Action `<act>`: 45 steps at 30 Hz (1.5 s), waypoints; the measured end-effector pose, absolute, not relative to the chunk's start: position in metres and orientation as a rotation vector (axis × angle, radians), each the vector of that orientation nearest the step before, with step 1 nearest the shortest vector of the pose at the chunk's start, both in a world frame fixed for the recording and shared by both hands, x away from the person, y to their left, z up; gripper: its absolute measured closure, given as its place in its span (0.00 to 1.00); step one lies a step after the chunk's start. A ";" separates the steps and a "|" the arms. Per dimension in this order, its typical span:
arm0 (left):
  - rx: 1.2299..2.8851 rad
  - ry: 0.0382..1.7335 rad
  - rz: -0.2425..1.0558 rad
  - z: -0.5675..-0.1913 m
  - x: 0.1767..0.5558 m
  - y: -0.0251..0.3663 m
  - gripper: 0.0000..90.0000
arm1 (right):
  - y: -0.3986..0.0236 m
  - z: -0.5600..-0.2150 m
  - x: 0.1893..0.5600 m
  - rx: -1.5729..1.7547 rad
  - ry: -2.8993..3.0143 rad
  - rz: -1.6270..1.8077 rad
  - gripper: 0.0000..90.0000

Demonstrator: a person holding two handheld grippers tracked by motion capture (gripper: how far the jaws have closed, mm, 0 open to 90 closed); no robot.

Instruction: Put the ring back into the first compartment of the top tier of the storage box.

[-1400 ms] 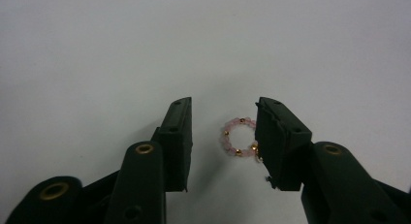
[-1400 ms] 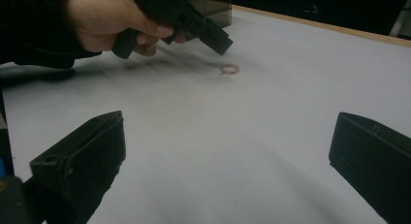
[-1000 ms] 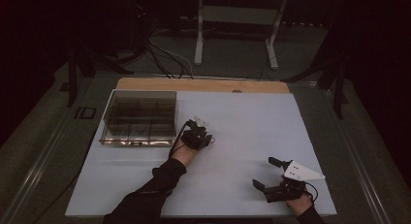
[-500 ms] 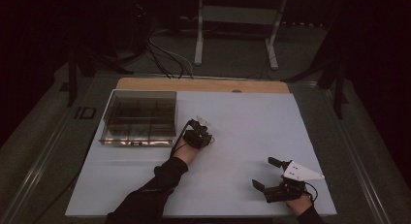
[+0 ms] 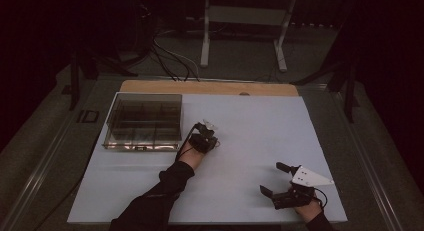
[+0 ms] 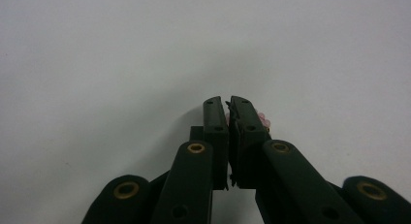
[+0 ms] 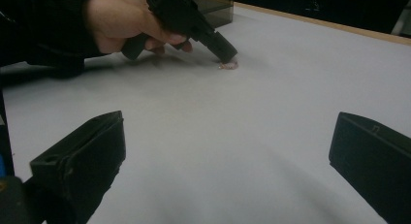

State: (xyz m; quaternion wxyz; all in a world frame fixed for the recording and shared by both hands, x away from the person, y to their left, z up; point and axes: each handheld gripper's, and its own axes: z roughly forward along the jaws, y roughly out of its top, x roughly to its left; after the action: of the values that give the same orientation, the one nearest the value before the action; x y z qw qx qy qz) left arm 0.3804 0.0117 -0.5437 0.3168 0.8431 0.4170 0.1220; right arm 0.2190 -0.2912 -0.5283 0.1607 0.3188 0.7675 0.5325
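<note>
Pickup step: left gripper (image 6: 229, 104) clamped on small pink bead-like piece (image 6: 263, 119) between fingertips; right gripper (image 7: 228, 156) agape. Next, probably: lift toward clear compartment box (image 5: 144, 122).

Dim room, dark beyond my table (image 5: 250, 141). Pale sheet covers the top; a bare wooden strip (image 5: 210, 87) shows along the far edge. Grey floor (image 5: 240, 61) behind, cables (image 5: 170, 58) trailing across it, a white 2-legged stand (image 5: 245, 36) past the far edge.
</note>
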 end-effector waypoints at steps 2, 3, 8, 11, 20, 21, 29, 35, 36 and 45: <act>2.216 1.091 0.325 -0.543 0.380 0.011 0.99 | -0.291 -0.528 0.219 0.911 2.191 1.521 0.00; 2.218 1.086 0.326 -0.543 0.380 0.011 0.99 | -0.291 -0.528 0.219 0.911 2.191 1.521 0.00; 2.209 1.083 0.320 -0.539 0.379 0.011 0.99 | -0.292 -0.528 0.219 0.910 2.189 1.522 0.00; 2.211 1.069 0.316 -0.536 0.378 0.011 0.99 | -0.292 -0.528 0.219 0.908 2.190 1.521 0.00; 2.223 1.015 0.317 -0.522 0.372 0.008 0.99 | -0.292 -0.528 0.219 0.910 2.188 1.522 0.00; 2.225 1.012 0.314 -0.521 0.372 0.008 0.99 | -0.292 -0.528 0.219 0.910 2.188 1.522 0.00; 2.215 0.981 0.303 -0.510 0.367 0.008 0.99 | -0.292 -0.528 0.219 0.912 2.187 1.521 0.00; 2.207 0.967 0.292 -0.504 0.364 0.007 0.99 | -0.291 -0.528 0.219 0.914 2.190 1.517 0.00; 2.212 0.964 0.290 -0.503 0.364 0.008 0.99 | -0.291 -0.528 0.219 0.913 2.191 1.516 0.00; 2.220 0.938 0.273 -0.494 0.362 0.011 0.99 | -0.291 -0.528 0.219 0.908 2.191 1.514 0.00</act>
State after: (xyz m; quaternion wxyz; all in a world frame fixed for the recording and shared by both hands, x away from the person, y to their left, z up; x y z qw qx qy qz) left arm 0.3623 0.0114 -0.4935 0.3505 0.8572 0.3623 0.1054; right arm 0.2191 -0.2909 -0.5283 0.1633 0.3185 0.7682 0.5307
